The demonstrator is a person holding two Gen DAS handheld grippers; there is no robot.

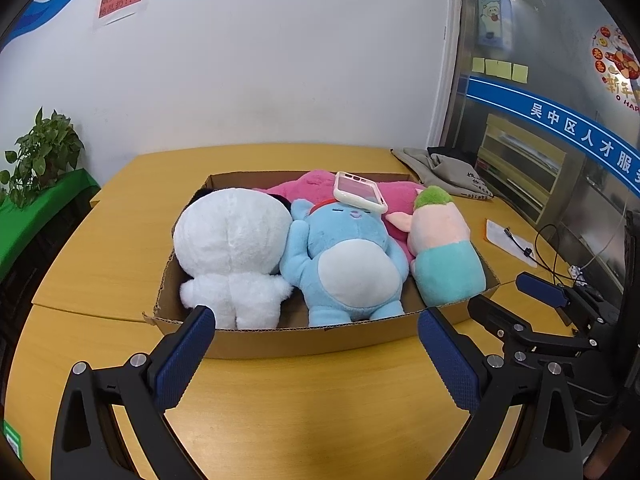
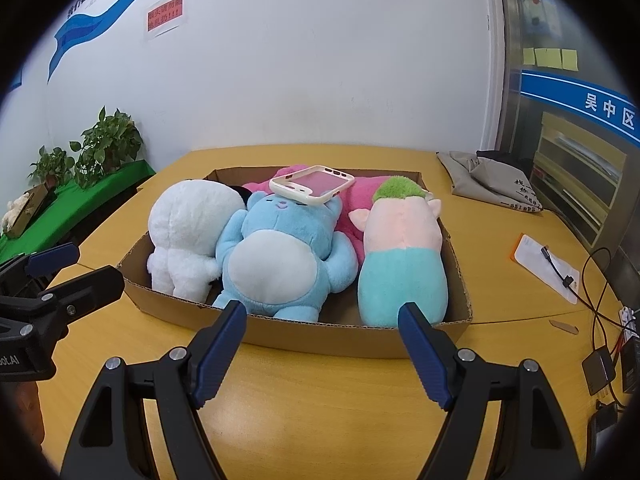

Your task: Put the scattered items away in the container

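A shallow cardboard box sits on the wooden table and holds a white plush, a blue plush, a pink plush behind them and a pink-and-teal plush. A cream phone case lies on the blue plush's head. My left gripper hovers open just before the box's near wall, nothing between its fingers. My right gripper is open the same way, to the right of the left one.
A grey cloth bag lies at the table's back right. A white card with a black cable and adapters lie at the right edge. Potted plants stand on a green shelf at left.
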